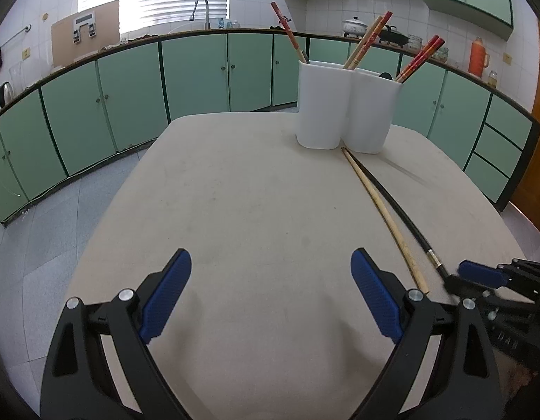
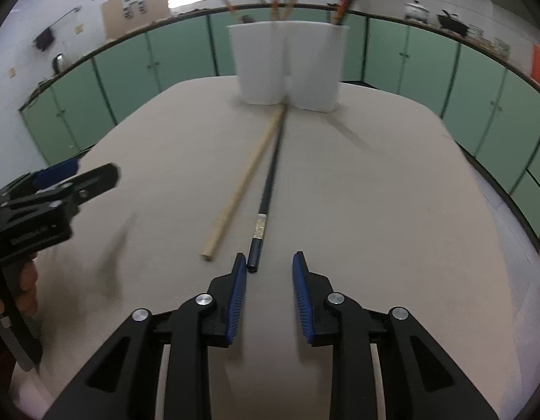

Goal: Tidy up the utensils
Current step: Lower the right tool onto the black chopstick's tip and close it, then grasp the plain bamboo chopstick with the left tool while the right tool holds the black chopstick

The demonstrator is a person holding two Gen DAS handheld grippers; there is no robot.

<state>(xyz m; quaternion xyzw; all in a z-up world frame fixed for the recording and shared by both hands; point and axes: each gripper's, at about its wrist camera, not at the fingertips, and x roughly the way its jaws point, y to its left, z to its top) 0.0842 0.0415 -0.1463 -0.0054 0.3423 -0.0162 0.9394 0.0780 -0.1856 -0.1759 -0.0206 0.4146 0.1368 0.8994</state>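
- Black chopstick [image 2: 270,171] and a wooden one [image 2: 245,178] lie on the bench [image 2: 375,192], tips at the white holder [image 2: 287,66].
- Right gripper [image 2: 270,260]: fingers narrowly apart, empty, at the black chopstick's end.
- Left gripper [image 1: 270,262]: fingers wide, empty.

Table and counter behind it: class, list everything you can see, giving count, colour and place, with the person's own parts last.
Holder: one, white, two-lobed, far end of the table.
Chopsticks in holder: several, red and tan, leaning upright; exact count unclear.
Tan chopstick: one, flat on table.
Black chopstick: one, beside the tan one, tips meeting near holder.
Cabinets: green, along wall.
Faucet: one, on counter.
Thermos: one, orange, on counter.
Left gripper: open, empty.
Right gripper: open, at black chopstick's near end.
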